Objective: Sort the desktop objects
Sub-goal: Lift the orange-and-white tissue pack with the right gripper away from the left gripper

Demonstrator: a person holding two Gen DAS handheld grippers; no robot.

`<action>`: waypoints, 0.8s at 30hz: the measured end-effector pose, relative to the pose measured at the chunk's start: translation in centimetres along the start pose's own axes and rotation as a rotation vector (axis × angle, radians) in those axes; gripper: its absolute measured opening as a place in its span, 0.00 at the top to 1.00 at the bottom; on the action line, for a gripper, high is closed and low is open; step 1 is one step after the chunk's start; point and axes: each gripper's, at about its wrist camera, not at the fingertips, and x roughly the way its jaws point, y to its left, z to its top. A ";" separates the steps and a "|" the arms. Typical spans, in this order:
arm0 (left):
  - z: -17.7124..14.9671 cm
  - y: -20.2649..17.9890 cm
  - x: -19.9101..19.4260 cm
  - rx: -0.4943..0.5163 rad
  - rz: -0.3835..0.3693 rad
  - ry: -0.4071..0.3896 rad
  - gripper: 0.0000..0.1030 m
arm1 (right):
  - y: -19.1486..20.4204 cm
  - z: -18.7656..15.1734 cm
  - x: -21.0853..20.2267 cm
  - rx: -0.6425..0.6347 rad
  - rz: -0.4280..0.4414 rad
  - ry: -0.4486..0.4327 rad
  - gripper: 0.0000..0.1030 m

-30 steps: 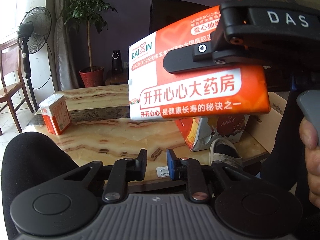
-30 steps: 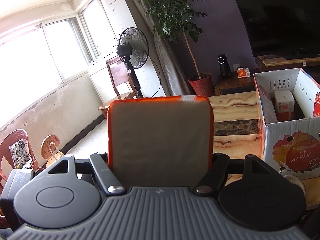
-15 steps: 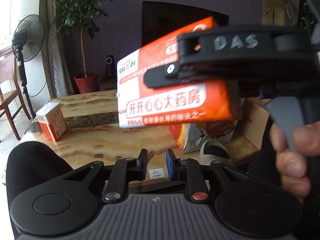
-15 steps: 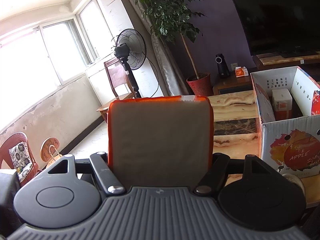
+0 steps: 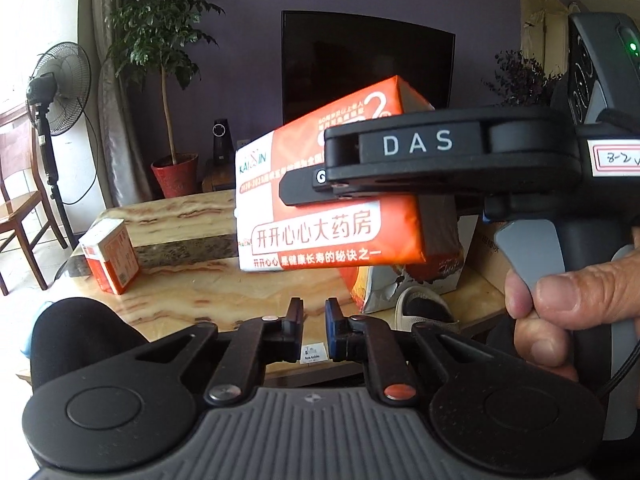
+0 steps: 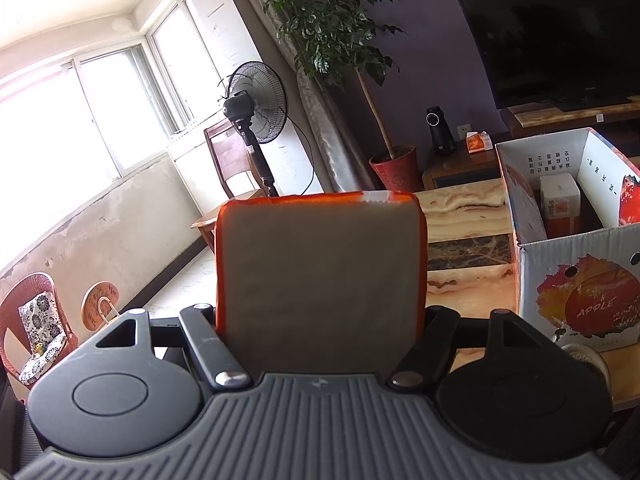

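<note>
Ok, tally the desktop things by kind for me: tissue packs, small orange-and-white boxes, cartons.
Tissue pack: 1, clamped in the right gripper
Small orange-and-white boxes: 2, first box on the table, second box inside the carton
Carton: 1
Total: 4

Both wrist cameras look forward over their jaws, sharing the marble table and television.

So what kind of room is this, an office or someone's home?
Most likely a home living room: a big dark TV against the purple wall, a potted tree beside a standing fan, and a marble-topped table holding an apple carton.
</note>
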 end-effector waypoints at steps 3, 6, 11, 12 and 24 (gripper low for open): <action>0.0 -0.2 -0.2 0.006 -0.001 -0.003 0.88 | 0.1 0.0 0.0 -0.002 0.001 0.002 0.29; 0.1 -0.1 -0.2 0.007 -0.002 -0.003 0.88 | 0.1 0.0 0.0 -0.003 0.001 0.004 0.29; 0.4 -0.2 -0.6 0.017 0.020 -0.010 0.88 | 0.2 -0.1 0.0 -0.008 0.001 0.005 0.29; 0.4 -0.2 -0.7 0.016 0.021 -0.008 0.88 | 0.3 -0.1 -0.1 -0.009 0.001 0.005 0.29; 0.4 -0.7 -1.0 0.043 0.038 -0.008 0.87 | 0.2 0.2 -0.1 -0.009 0.000 0.006 0.29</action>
